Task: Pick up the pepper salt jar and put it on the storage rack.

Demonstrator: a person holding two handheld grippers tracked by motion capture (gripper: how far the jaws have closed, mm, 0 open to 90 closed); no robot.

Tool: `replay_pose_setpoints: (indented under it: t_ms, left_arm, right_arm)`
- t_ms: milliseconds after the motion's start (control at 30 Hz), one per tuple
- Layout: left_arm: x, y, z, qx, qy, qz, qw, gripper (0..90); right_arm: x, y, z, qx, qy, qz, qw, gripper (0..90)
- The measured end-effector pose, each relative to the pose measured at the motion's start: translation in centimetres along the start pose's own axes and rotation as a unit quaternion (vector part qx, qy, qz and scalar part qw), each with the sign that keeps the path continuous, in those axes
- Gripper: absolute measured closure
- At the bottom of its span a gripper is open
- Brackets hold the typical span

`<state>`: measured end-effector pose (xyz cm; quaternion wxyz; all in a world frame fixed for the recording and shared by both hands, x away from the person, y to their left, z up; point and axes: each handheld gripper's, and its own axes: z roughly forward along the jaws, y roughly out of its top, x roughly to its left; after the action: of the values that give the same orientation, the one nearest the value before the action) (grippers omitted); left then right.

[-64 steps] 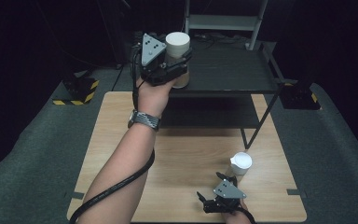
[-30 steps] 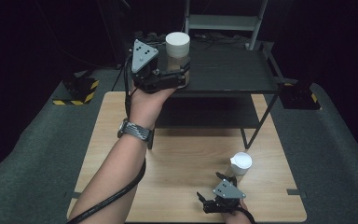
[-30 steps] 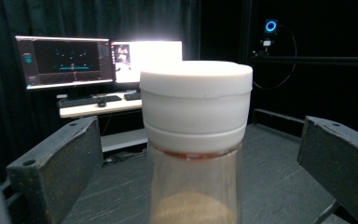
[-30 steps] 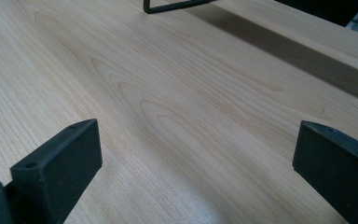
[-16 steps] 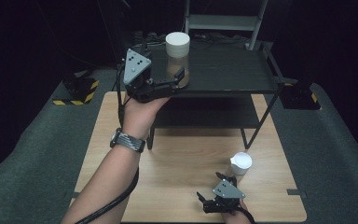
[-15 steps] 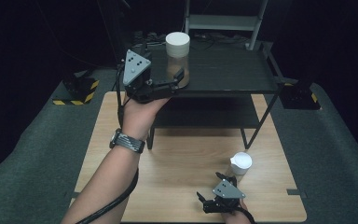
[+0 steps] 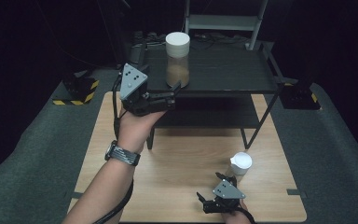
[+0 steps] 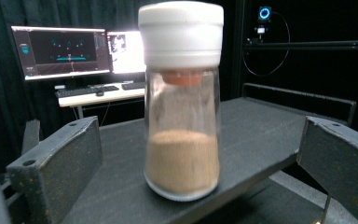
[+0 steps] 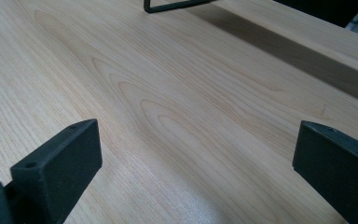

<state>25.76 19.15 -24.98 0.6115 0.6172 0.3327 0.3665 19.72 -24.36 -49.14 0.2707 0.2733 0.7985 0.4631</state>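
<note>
The left hand-held gripper [image 7: 175, 91] has drawn back from the jar [image 7: 177, 59], which a couple of seconds ago it held raised over the top shelf [image 7: 223, 70] of the black rack. Now the jar stands upright by itself near that shelf's front edge, its white lid on and brown powder filling its lower part. In the left gripper view the jaws stand wide apart, one to each side of the jar [image 8: 182, 100] and short of the glass, so the grip is released and nothing is carried. That suggests the placing is done and the left hand is backing out; the jar sits close to the edge, so a jaw catching it on the way out could tip it.

The right hand-held gripper [image 7: 214, 201] has not moved in that time; it rests low on the wooden bench [image 7: 177, 186], jaws spread over bare wood, empty. A small white cup [image 7: 240, 163] stands just beyond it, untouched, and is likely the next thing to be picked up.
</note>
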Motion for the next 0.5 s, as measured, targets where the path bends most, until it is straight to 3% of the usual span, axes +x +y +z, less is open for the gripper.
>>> replay_pose_setpoints:
  t_ms: [500]
  left_arm:
    - [-0.3, -4.0, -2.5, 0.012, -0.020, 0.004, 0.9997, 0.4]
  right_arm:
    - [0.1, -0.1, 0.0, -0.001, -0.002, -0.001, 1.0000, 0.4]
